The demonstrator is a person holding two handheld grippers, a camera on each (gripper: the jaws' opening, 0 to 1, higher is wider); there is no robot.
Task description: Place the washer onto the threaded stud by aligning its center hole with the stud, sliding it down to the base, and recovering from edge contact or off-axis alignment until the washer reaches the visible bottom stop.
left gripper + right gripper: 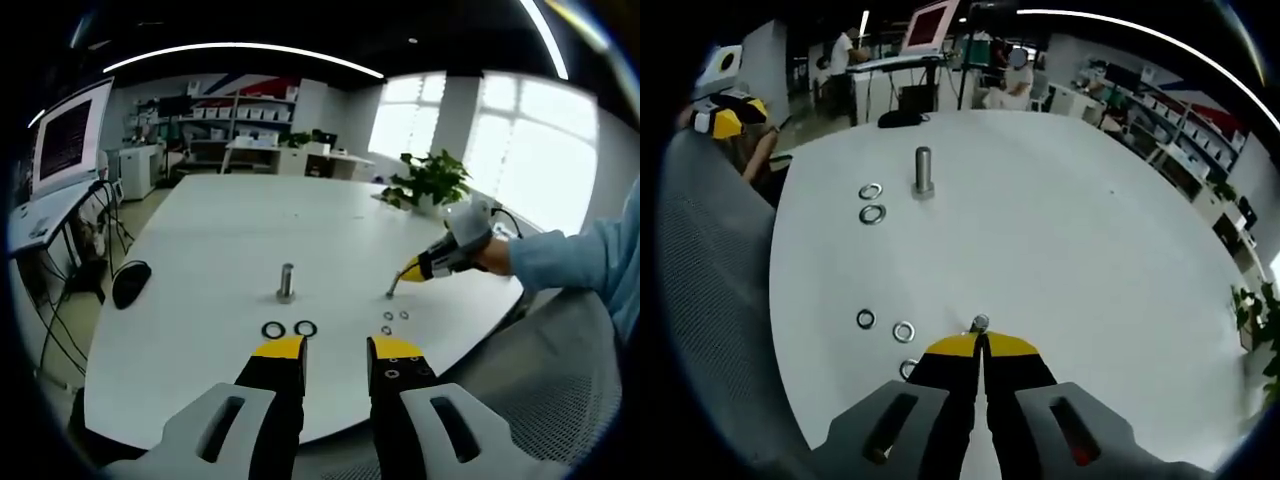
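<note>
Right gripper view: right gripper (981,338) with jaws pressed together, pinching a small washer (980,322) at the tips, just above the white table (1060,220). Three loose washers (903,331) lie just left of the tips. Stud (923,170) stands upright, well ahead, two larger washers (872,213) beside it. Left gripper (335,350): jaws apart, holding nothing, stud (286,282) ahead.

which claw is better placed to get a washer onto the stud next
Right, probably. The right claw is shut with a small washer at its tips, so it seems to need only a carry to the stud. The left claw is open, holding nothing, short of the two larger washers.
</note>
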